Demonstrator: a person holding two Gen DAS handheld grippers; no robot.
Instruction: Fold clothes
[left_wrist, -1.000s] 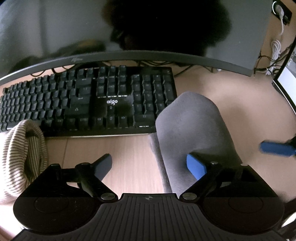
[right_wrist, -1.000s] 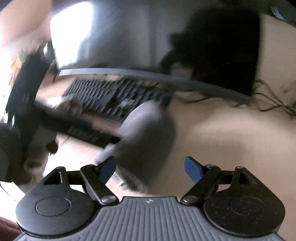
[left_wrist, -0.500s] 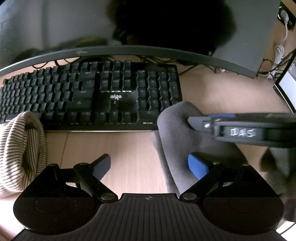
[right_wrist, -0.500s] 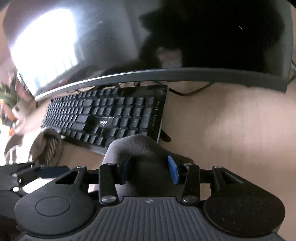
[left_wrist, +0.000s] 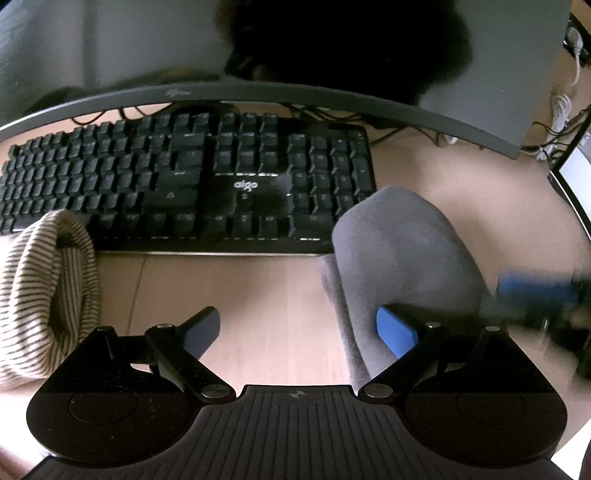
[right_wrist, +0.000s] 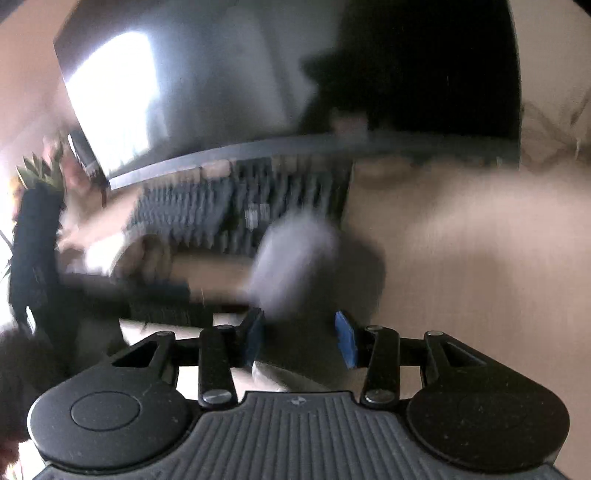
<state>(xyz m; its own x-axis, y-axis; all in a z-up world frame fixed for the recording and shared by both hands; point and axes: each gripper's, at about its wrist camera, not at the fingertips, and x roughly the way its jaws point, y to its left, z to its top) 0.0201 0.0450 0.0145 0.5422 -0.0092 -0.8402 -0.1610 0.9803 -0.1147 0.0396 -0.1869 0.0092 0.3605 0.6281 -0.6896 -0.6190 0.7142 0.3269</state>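
On the pale wooden counter (left_wrist: 258, 295), in front of the black mechanical keyboard (left_wrist: 184, 184), lies the grey ribbed-knit garment (left_wrist: 402, 251), with its top part turned over into a rounded hump. Half a second ago the right gripper (right_wrist: 299, 338) was around that hump, its blue pads at both sides of the cloth. Now the same gripper is pulled back: in the right wrist view, which is much blurred, the grey garment (right_wrist: 295, 258) stands beyond the fingertips and not between them. The fingers have closed much within the last second, and now they are only partly open, with a dark gap between the blue pads (right_wrist: 345, 341); I judge that nothing is gripped. The hump has kept its shape on the counter, so this fold seems to be set down and released.

The left gripper (left_wrist: 299, 328) has almost not moved. Its fingers are wide open, and they hold nothing. The right-hand blue pad (left_wrist: 395, 332) lies against the lower part of the grey cloth; the other finger is over bare wood. At the right edge of this view a blurred blue part of the right gripper (left_wrist: 535, 291) shows just beside the garment.

To the left, a cream and brown striped knit piece (left_wrist: 40, 295) waits in a heap, not yet folded.
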